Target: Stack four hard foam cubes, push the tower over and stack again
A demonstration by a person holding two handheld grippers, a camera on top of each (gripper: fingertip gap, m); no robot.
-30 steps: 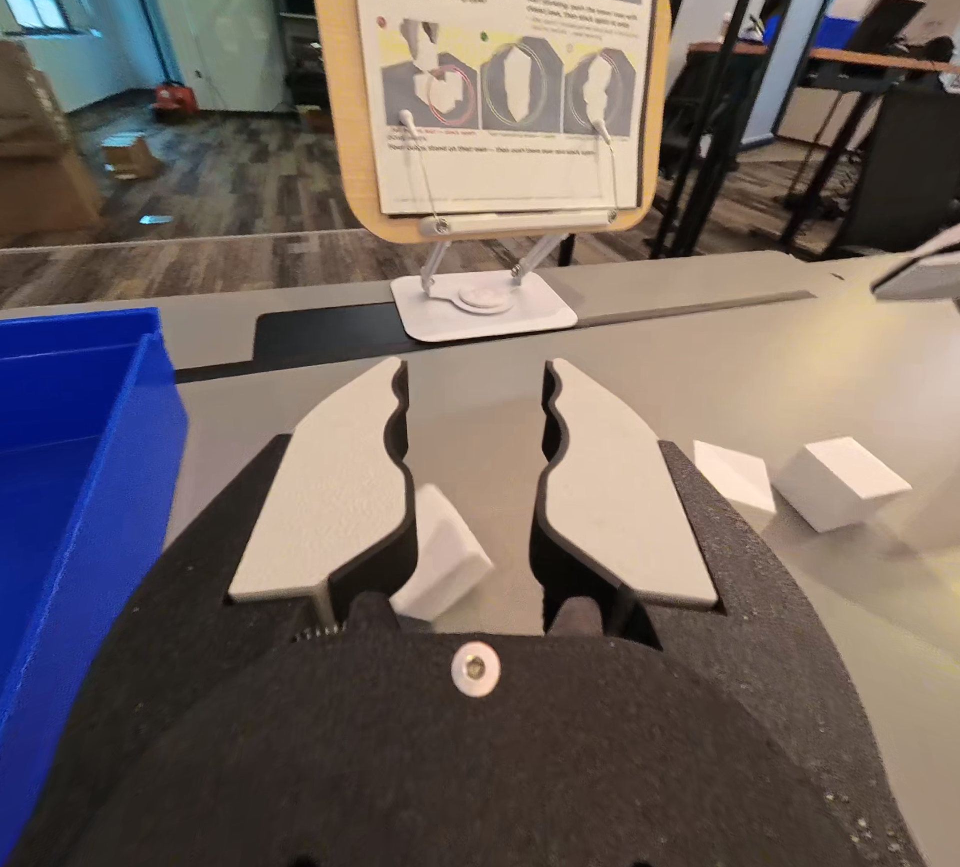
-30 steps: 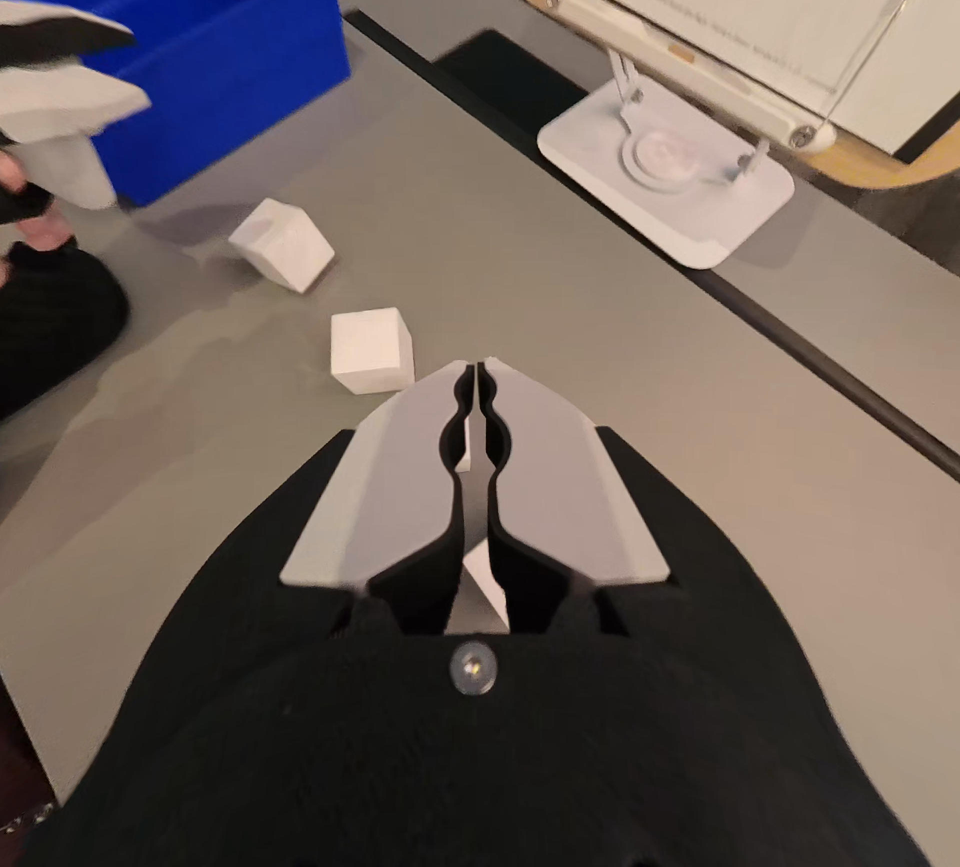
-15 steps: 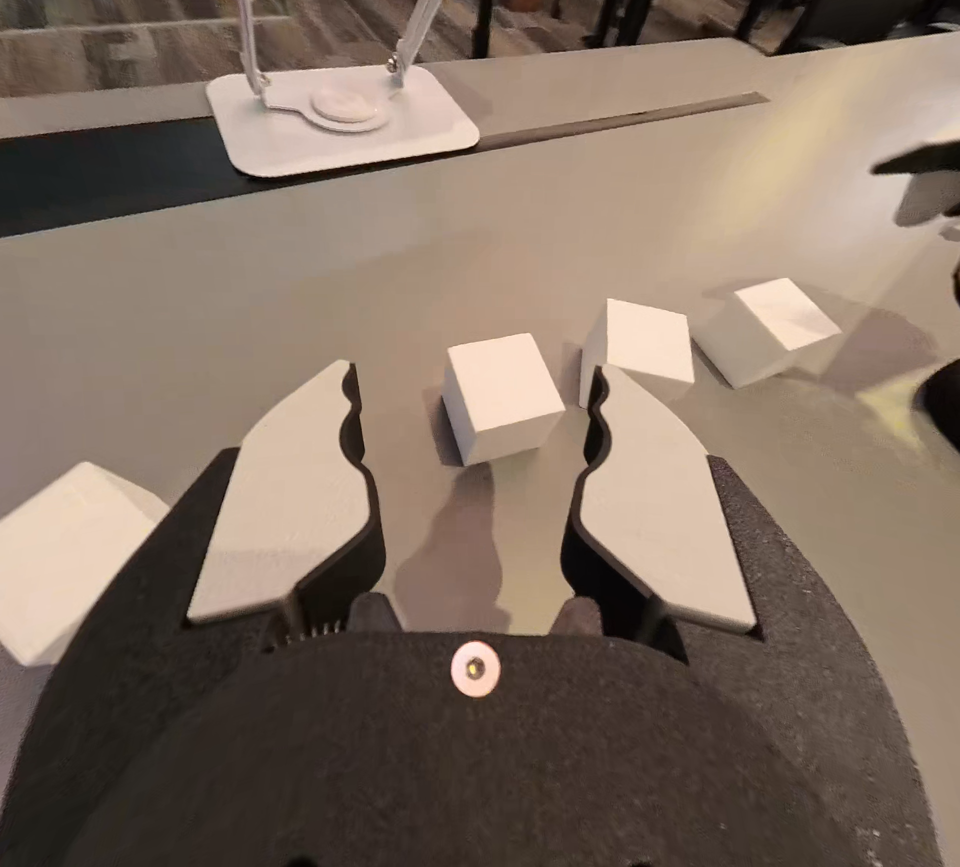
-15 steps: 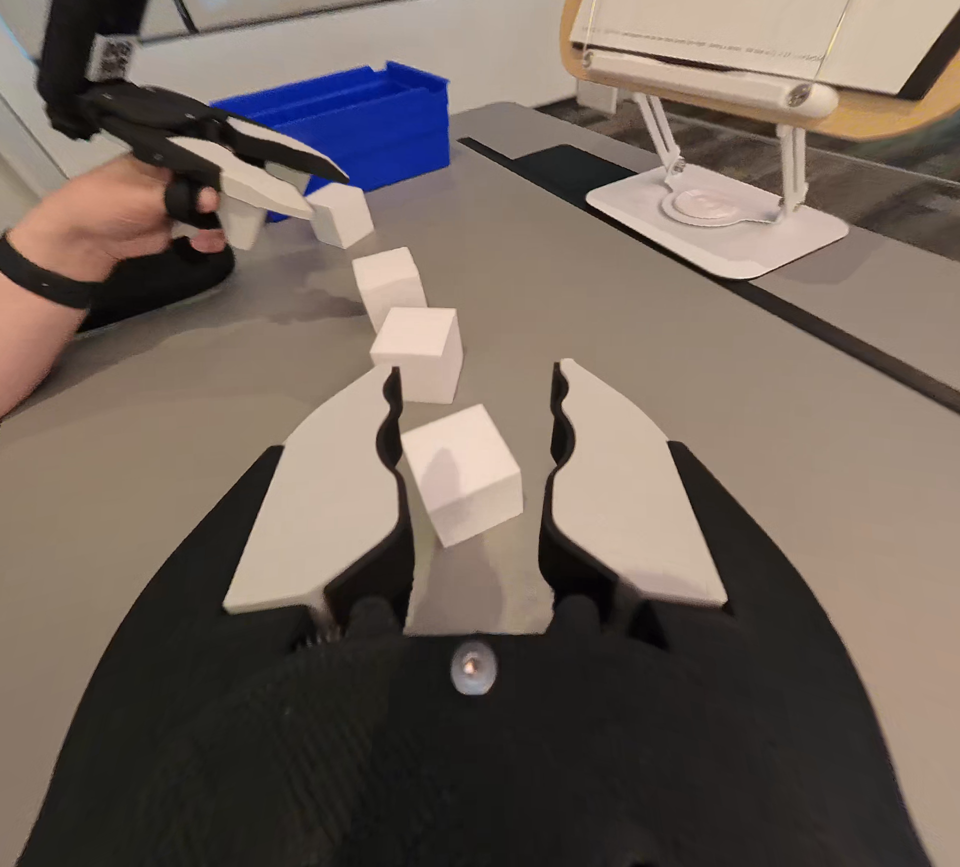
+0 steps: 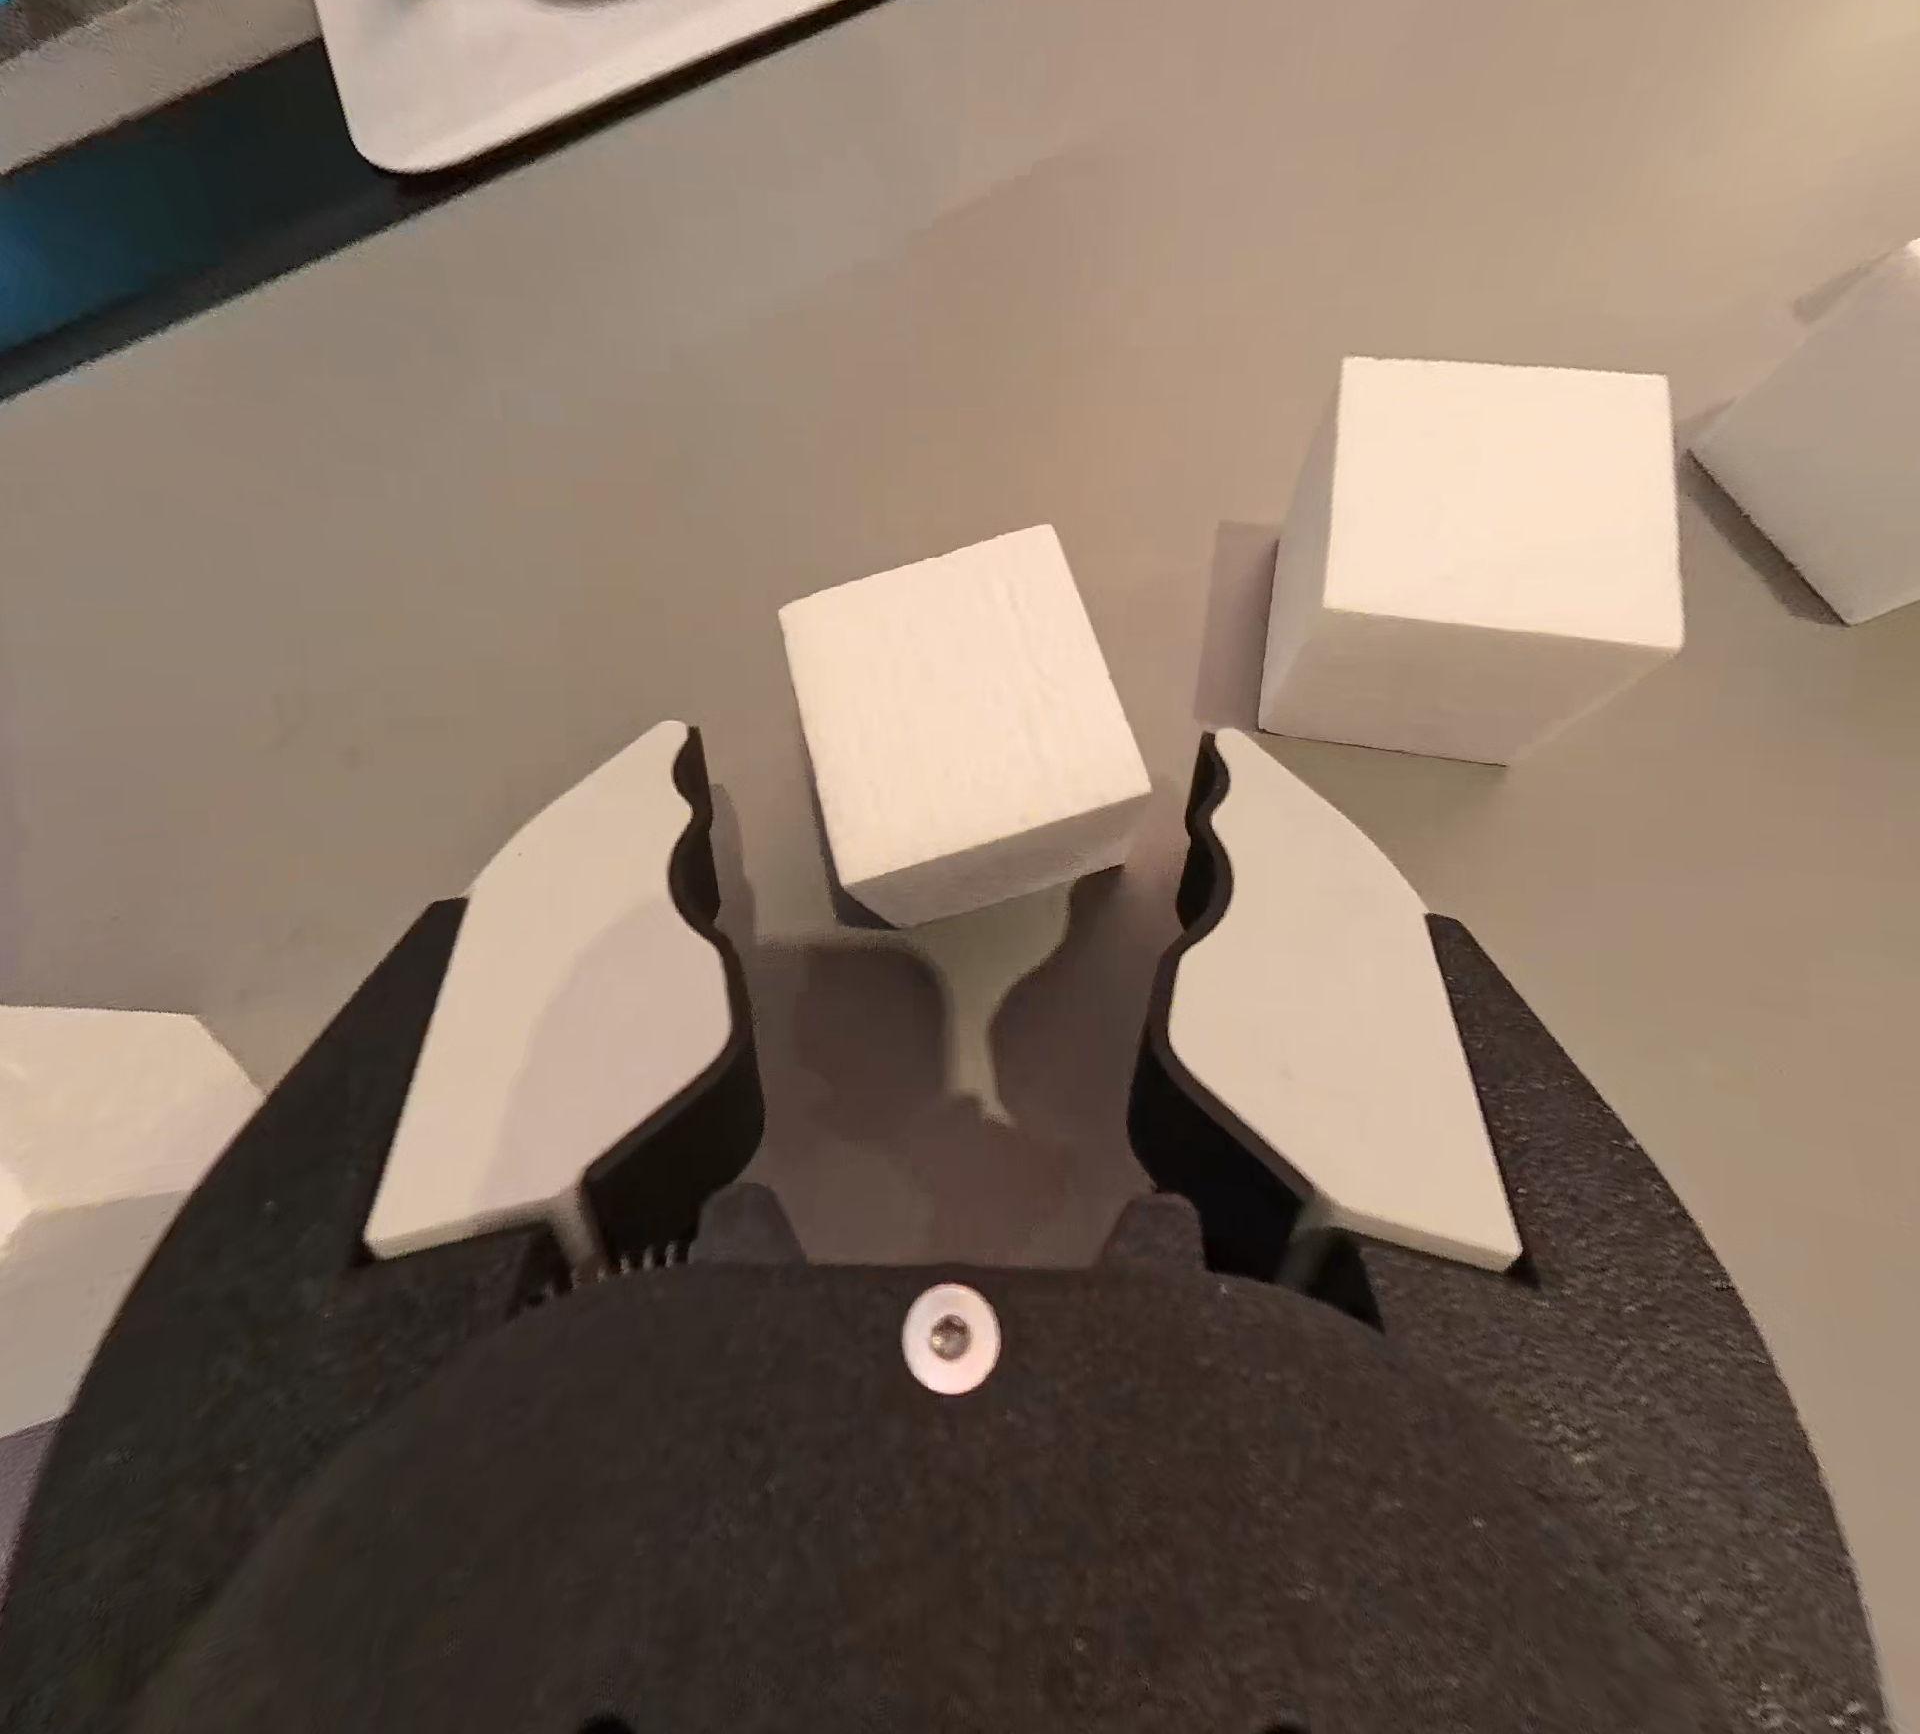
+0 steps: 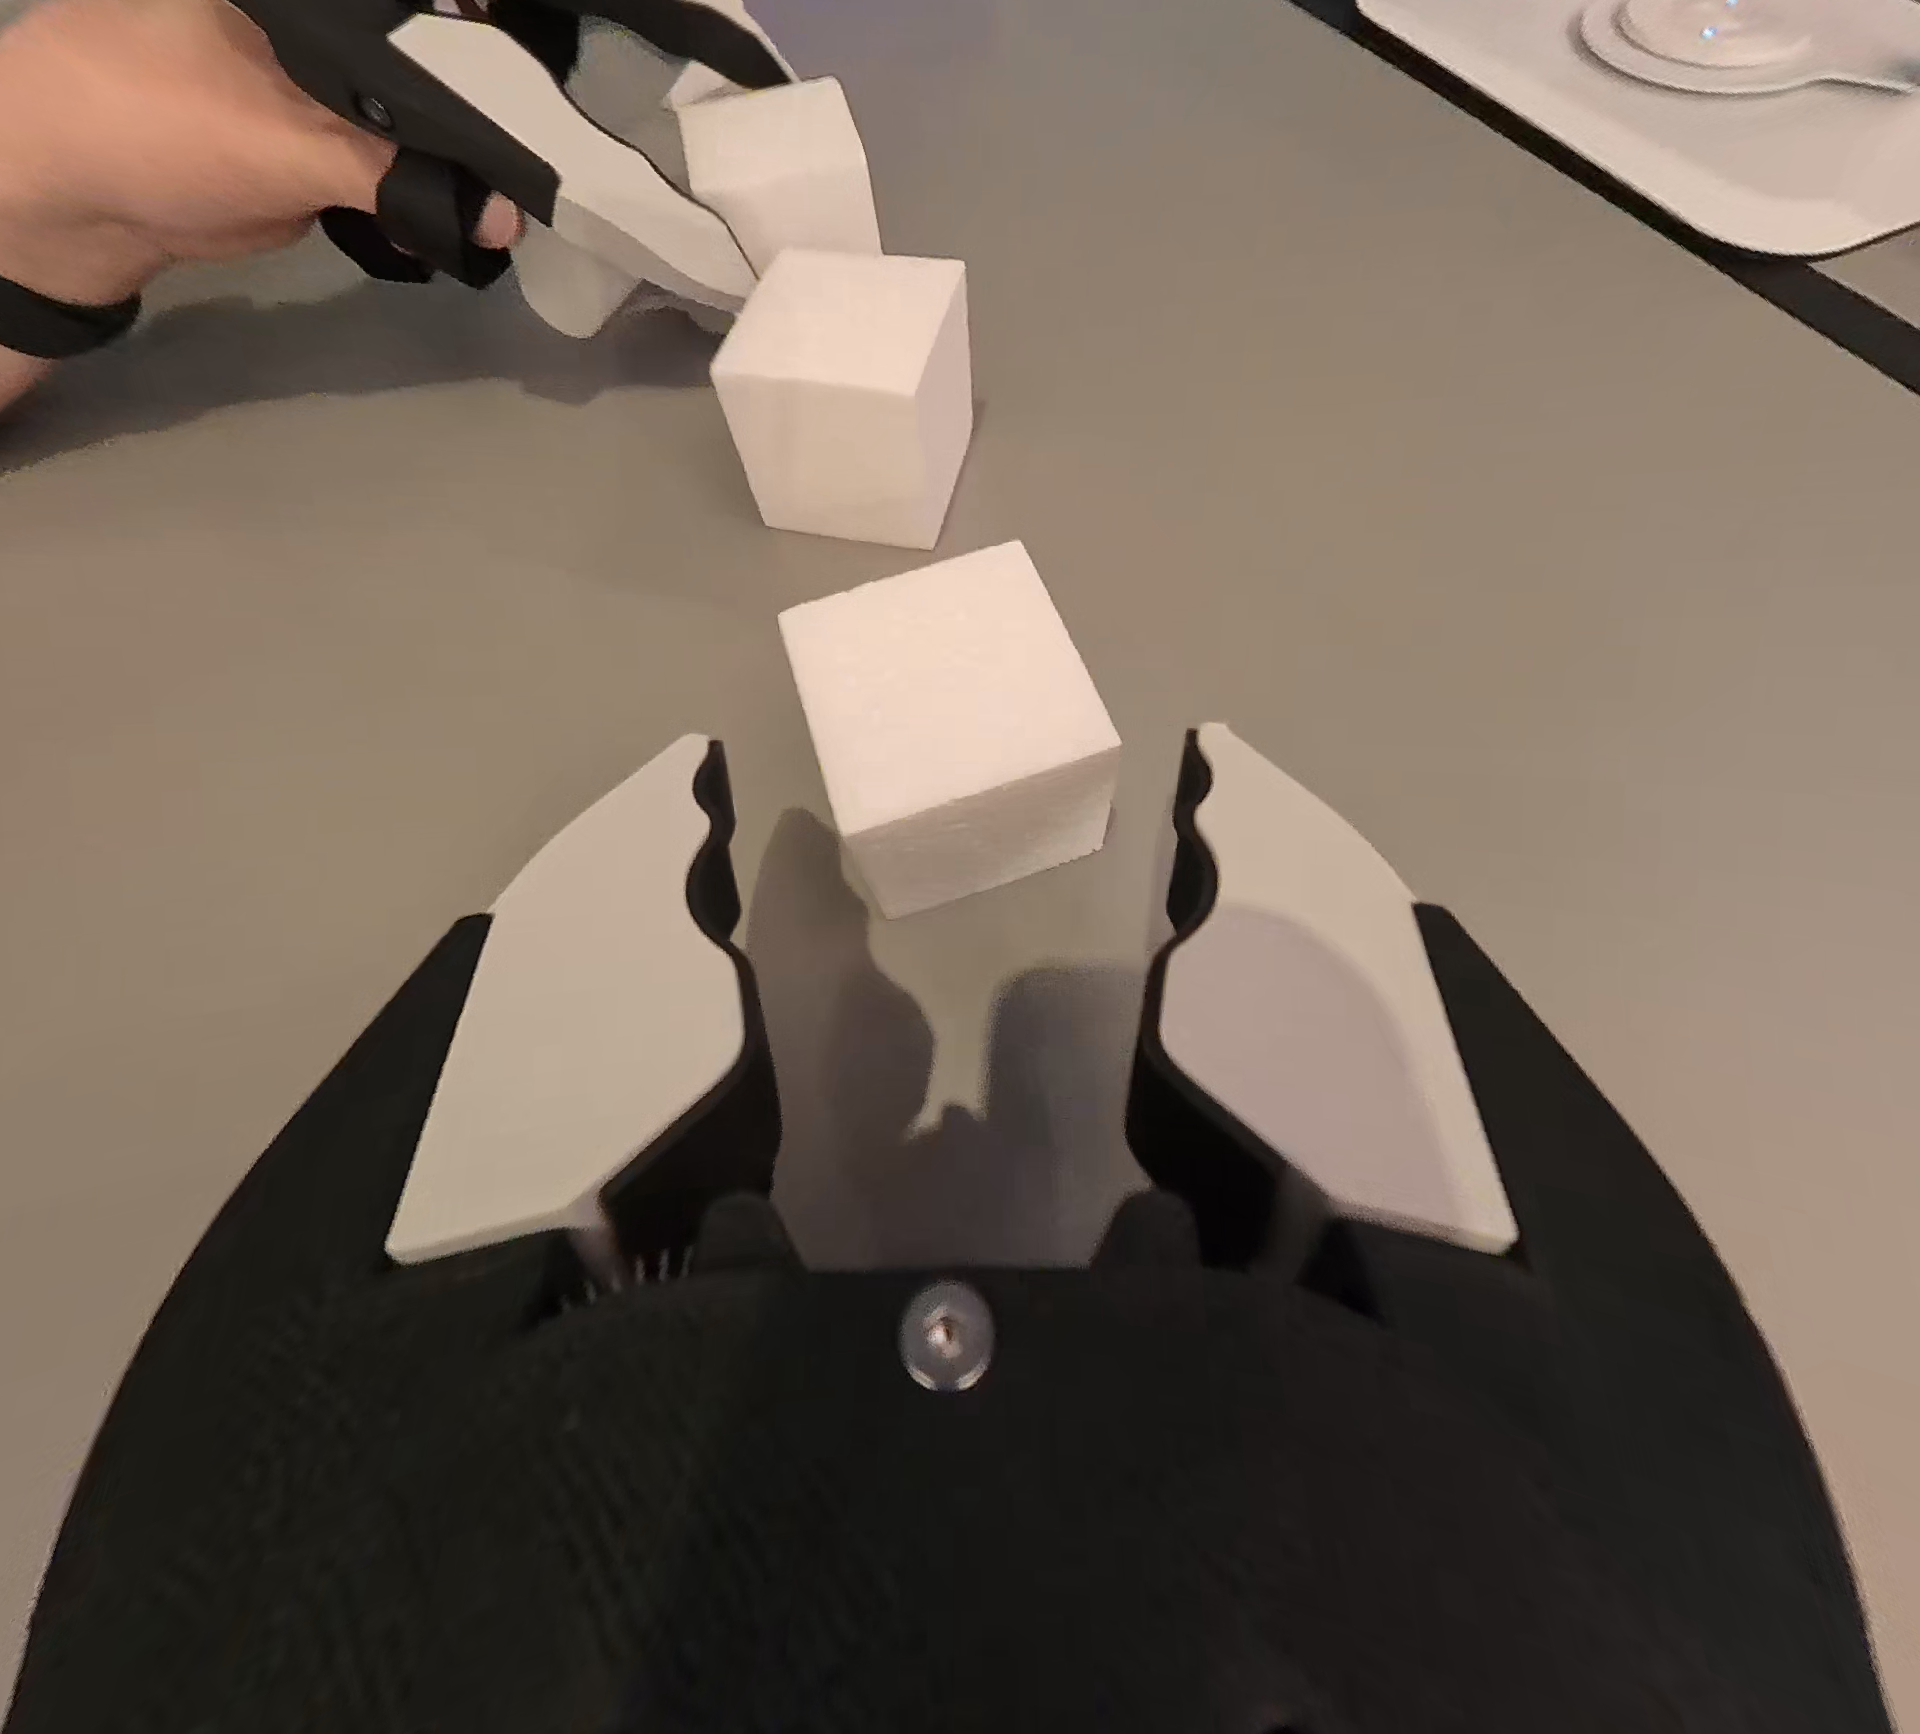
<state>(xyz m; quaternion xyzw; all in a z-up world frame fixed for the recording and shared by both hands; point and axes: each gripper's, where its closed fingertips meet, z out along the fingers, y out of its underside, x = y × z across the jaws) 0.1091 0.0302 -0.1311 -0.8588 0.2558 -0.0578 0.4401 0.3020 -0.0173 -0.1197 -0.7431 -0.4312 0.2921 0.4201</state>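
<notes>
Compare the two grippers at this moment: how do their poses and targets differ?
The left gripper has its open fingers beside the cube second from the blue bin, while the right gripper lines up on the cube nearest it, at the row's other end. In the right wrist view the left gripper is blurred; the right gripper looks sharp. Both are open and hold nothing.

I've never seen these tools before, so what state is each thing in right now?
Left gripper: open, cube between its fingertips, not gripped.
Right gripper: open, another cube at its fingertips, not gripped.
Cubes: all four on the table, none stacked.
</notes>
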